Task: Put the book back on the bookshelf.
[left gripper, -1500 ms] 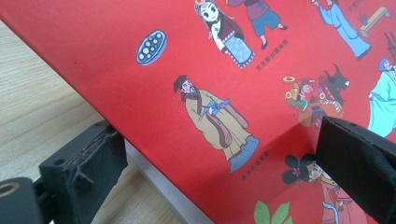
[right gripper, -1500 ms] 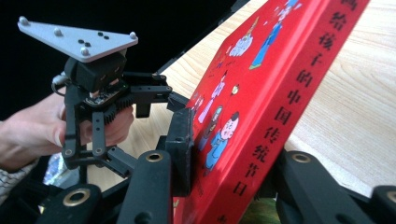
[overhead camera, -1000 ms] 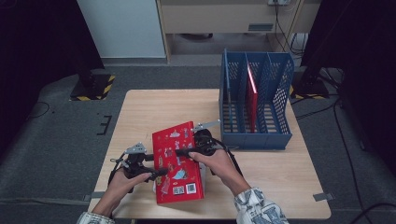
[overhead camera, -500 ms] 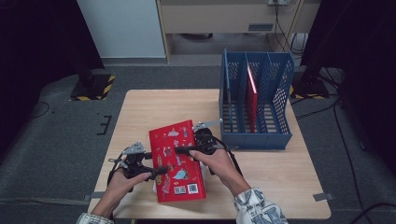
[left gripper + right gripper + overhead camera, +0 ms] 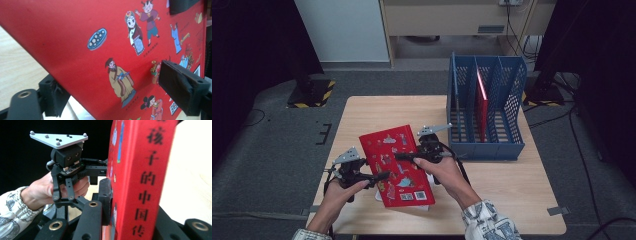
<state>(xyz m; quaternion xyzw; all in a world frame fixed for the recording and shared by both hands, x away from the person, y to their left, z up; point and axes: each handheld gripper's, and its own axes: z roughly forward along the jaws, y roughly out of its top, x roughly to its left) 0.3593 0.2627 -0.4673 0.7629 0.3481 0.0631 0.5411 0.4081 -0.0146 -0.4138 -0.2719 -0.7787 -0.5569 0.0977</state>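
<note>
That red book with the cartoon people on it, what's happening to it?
A person is lifting the red book off the wooden table with two handheld grippers. The right gripper has just closed on its spine edge, and the left gripper's jaws, just closing too, sit around the opposite edge. A blue file rack stands nearby, with another red book upright inside.

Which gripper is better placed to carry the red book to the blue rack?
Probably the right gripper: its jaws clamp the red book at the spine, nearer the blue rack. The left gripper straddles the far edge, one pad off the cover.
</note>
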